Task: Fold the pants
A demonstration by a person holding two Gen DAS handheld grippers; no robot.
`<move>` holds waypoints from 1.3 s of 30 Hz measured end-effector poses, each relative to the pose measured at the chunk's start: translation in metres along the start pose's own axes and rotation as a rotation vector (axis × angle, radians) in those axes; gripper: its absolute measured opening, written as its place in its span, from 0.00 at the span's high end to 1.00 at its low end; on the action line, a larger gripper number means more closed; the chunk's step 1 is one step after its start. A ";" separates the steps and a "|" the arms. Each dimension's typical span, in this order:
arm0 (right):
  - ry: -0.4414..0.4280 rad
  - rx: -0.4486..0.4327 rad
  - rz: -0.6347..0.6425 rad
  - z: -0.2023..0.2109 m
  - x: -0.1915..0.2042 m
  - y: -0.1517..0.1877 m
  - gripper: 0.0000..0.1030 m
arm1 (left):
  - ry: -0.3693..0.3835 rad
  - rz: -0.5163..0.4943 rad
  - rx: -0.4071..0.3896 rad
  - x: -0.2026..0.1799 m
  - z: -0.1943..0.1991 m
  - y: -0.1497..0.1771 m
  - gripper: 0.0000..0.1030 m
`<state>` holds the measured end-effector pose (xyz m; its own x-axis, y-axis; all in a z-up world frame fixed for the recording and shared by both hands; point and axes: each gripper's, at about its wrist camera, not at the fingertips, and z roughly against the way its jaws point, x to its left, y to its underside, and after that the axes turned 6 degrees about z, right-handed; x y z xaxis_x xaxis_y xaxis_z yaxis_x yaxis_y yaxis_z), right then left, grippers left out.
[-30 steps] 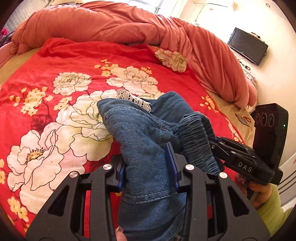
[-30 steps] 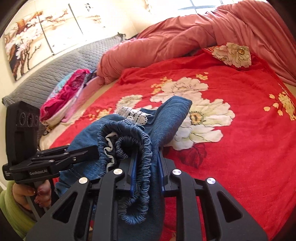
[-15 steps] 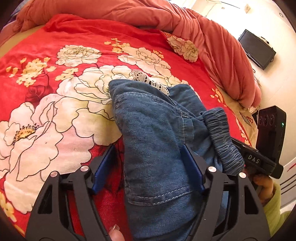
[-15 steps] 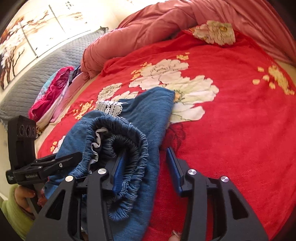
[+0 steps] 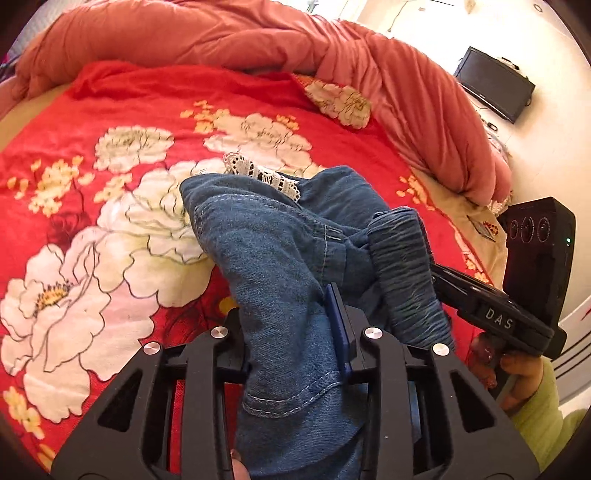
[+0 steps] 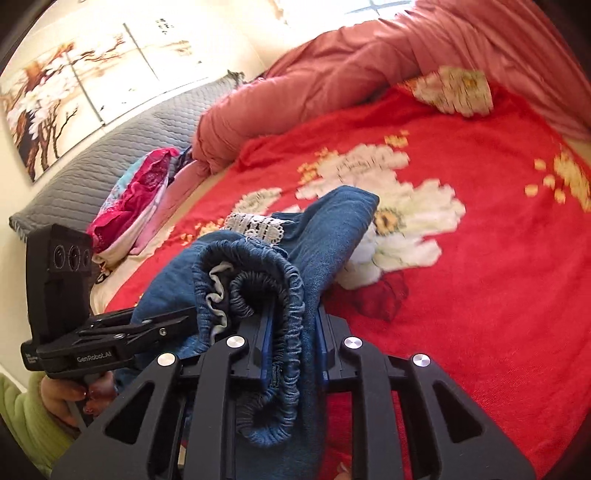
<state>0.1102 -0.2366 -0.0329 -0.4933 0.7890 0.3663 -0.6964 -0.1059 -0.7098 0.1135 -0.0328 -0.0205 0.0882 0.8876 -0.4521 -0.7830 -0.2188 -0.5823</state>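
Left hand-held gripper (image 5: 291, 328) closing on denim pants (image 5: 273, 258); right hand-held gripper (image 6: 293, 343) closing on waistband (image 6: 269, 295). Advice: tension both evenly, lay flat mid-bed (image 5: 110, 110).

A bed is covered by a red blanket (image 5: 110, 110) printed with large white flowers and small yellow blossoms. A salmon-pink quilt (image 5: 221, 33) is heaped along the far edge of the bed and down its right side. In the right wrist view, a grey quilted headboard (image 6: 110, 147) is set against a cream wall at the left, and a painting of blossoming branches (image 6: 74, 85) is hung above it in panels. A pink and turquoise bundle of cloth (image 6: 136, 195) is piled near the headboard. A dark flat screen (image 5: 493, 88) is mounted on the pale wall at the far right. Strong daylight is cast from a window (image 6: 388, 5) beyond the quilt.
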 end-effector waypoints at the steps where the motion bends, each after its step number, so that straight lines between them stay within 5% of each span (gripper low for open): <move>1: 0.005 -0.001 0.011 0.002 0.003 -0.002 0.83 | 0.000 -0.003 -0.002 -0.001 0.001 -0.002 0.76; 25: 0.036 -0.016 0.097 -0.041 0.006 -0.086 0.83 | -0.033 -0.073 -0.094 0.018 0.000 -0.081 0.76; 39: 0.072 0.008 0.132 -0.076 -0.002 -0.108 0.83 | -0.046 -0.053 -0.107 0.037 -0.022 -0.100 0.76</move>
<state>0.2262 -0.1806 -0.0025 -0.5419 0.8095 0.2258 -0.6325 -0.2159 -0.7439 0.2090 0.0133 0.0059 0.0969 0.9163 -0.3887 -0.7075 -0.2112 -0.6744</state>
